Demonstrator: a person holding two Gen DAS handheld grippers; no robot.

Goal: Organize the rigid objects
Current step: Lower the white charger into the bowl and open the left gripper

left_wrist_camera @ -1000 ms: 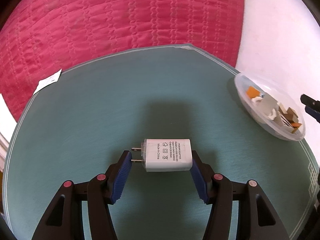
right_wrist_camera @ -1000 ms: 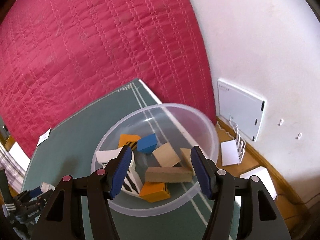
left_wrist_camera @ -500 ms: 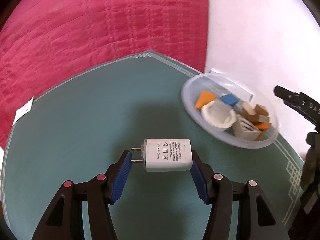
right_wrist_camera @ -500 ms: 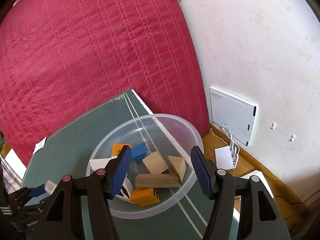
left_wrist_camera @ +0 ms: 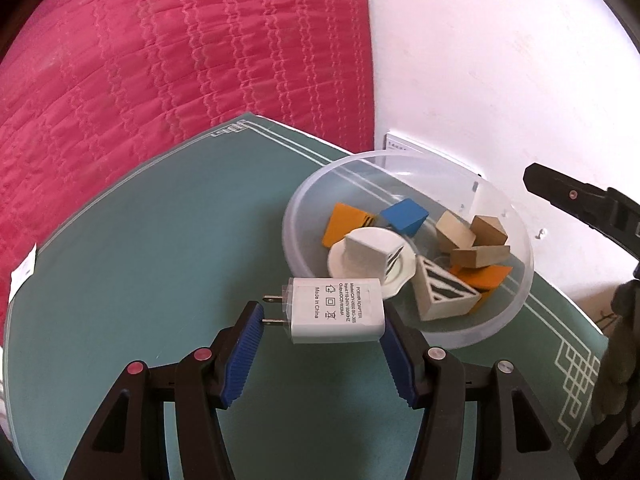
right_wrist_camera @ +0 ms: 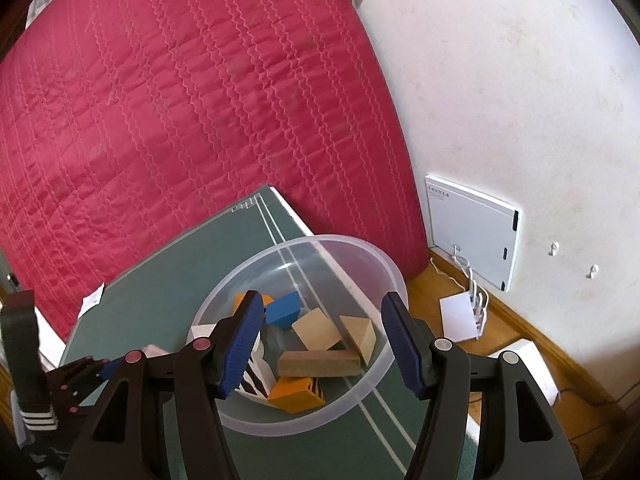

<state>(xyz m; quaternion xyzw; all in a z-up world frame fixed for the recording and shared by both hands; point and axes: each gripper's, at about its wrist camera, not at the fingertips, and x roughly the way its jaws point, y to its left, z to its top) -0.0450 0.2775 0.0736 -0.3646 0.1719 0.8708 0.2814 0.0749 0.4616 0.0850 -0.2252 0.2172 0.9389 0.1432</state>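
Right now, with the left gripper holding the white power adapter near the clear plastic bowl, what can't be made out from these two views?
- Left wrist view: the white power adapter hides part of the white round dish in the clear plastic bowl; its smallest label print is unreadable.
- Right wrist view: the right gripper blue pad covers the orange block and striped white block.
- Right wrist view: the left gripper is cut off at the frame edge, the adapter barely visible.

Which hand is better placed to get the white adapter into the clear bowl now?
Left. The left tool already grips the adapter beside the bowl; the right tool hovers empty above it.
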